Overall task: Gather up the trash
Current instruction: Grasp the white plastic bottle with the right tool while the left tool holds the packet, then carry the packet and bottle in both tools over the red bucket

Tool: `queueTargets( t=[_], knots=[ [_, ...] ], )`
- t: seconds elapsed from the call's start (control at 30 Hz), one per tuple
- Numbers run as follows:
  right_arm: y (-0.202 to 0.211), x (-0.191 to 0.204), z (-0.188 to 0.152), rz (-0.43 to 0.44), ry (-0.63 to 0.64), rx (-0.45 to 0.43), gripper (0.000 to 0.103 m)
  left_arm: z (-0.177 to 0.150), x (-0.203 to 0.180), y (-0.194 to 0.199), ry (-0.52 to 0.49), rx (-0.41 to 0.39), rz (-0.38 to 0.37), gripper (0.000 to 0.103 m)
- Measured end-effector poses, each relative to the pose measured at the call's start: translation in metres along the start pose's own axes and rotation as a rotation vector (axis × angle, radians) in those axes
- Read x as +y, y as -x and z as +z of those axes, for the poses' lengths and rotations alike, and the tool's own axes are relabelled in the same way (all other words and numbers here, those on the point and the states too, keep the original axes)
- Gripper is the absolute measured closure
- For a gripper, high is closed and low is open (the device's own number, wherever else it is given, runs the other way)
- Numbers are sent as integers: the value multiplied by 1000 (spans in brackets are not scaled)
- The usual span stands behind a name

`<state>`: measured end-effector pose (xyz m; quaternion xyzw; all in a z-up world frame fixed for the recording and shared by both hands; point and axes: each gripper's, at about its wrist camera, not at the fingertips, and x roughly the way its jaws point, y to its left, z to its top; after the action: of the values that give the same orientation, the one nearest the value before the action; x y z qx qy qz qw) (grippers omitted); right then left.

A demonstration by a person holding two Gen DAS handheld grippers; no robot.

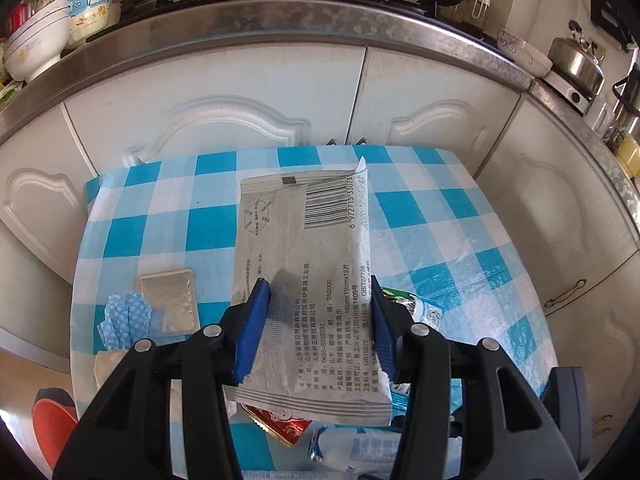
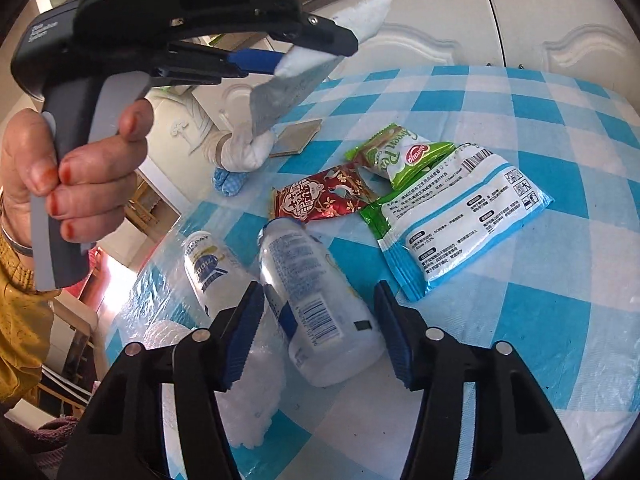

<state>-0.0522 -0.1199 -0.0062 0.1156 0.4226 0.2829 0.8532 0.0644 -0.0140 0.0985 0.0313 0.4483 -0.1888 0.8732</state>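
Note:
My left gripper (image 1: 320, 316) is shut on a grey wipes packet (image 1: 308, 248) with a barcode, held up over the blue-checked table (image 1: 440, 216). The right wrist view shows that left gripper (image 2: 316, 52) at the top left in a person's hand (image 2: 80, 184), the packet (image 2: 284, 96) hanging from it. My right gripper (image 2: 320, 320) is low over the table (image 2: 520, 120), its blue pads against both sides of a white bottle (image 2: 320, 308) lying there. A second bottle (image 2: 208, 268), a red wrapper (image 2: 320, 196), a green snack wrapper (image 2: 400, 156) and a white-and-blue pack (image 2: 460, 224) lie nearby.
A foil sachet (image 1: 170, 304), a blue cloth (image 1: 124, 320) and crumpled white tissue (image 2: 248, 152) sit near the table's left edge. More white tissue (image 2: 256, 392) lies by my right gripper. White cabinet doors (image 1: 224, 120) and a counter with bowls (image 1: 40, 40) stand behind the table.

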Motion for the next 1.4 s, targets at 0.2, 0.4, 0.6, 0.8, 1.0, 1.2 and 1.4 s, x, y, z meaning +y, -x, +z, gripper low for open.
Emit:
queueTargets(
  t=[0.2, 0.4, 0.6, 0.8, 1.0, 1.2, 1.4],
  knots=[
    [3, 3, -4, 6, -2, -7, 55, -8, 7, 29, 48, -39, -63, 54],
    [21, -11, 5, 49, -78, -94, 56, -23, 17, 51, 88, -68, -78, 54],
    [43, -32, 9, 71, -194, -188, 56, -45, 27, 75, 127, -87, -77, 54],
    [55, -47, 11, 101, -283, -246, 56, -71, 49, 100, 199, -121, -79, 54],
    [64, -47, 14, 148, -317, -295, 56, -103, 79, 130, 274, -154, -67, 54],
    [63, -24, 21, 173, -293, -295, 56, -141, 122, 149, 352, -147, -16, 53],
    [65, 14, 30, 159, -228, -301, 56, -184, 175, 162, 433, -135, 50, 53]
  ],
)
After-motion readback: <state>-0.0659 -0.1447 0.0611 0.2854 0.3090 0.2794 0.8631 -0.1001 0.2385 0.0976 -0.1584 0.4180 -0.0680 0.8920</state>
